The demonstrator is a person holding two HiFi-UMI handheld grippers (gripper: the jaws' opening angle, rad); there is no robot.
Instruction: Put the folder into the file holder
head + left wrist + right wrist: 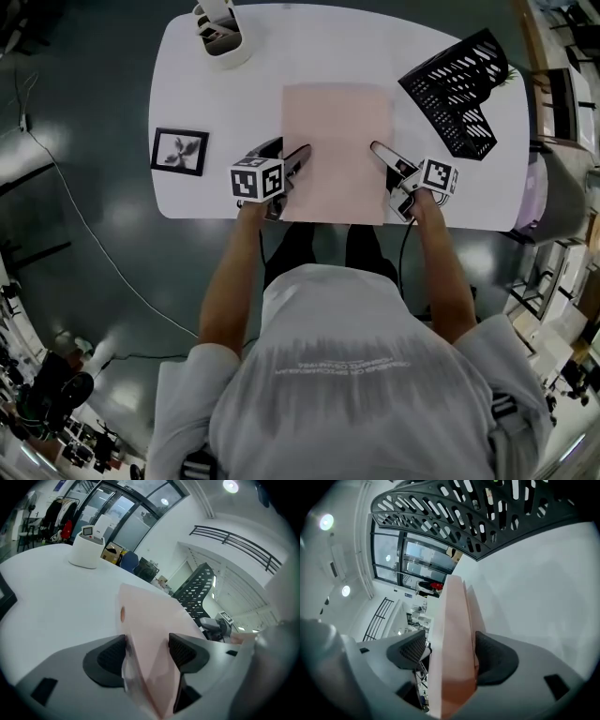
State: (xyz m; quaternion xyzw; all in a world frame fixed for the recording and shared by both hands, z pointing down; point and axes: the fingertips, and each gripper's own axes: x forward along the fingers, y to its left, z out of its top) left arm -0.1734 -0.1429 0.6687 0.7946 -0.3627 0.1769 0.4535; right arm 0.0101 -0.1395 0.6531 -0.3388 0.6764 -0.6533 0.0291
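Observation:
A pale pink folder [337, 150] lies flat on the white table [216, 94], its near edge at the table's front. My left gripper [284, 152] straddles the folder's near left corner [150, 616]; the jaws stand wide, one pad beside the edge and the other apart from the sheet. On the opposite side, my right gripper [386, 157] has the folder's right edge [452, 620] between its jaws, which are wide, with a gap at one pad. The black perforated file holder [459, 89] lies tipped at the back right, also seen as black mesh [487, 513] overhead.
A white desk organiser [223, 33] stands at the back left of the table. A black-framed picture [180, 152] lies flat at the left edge. The person stands against the table's front edge. A cable runs over the dark floor to the left.

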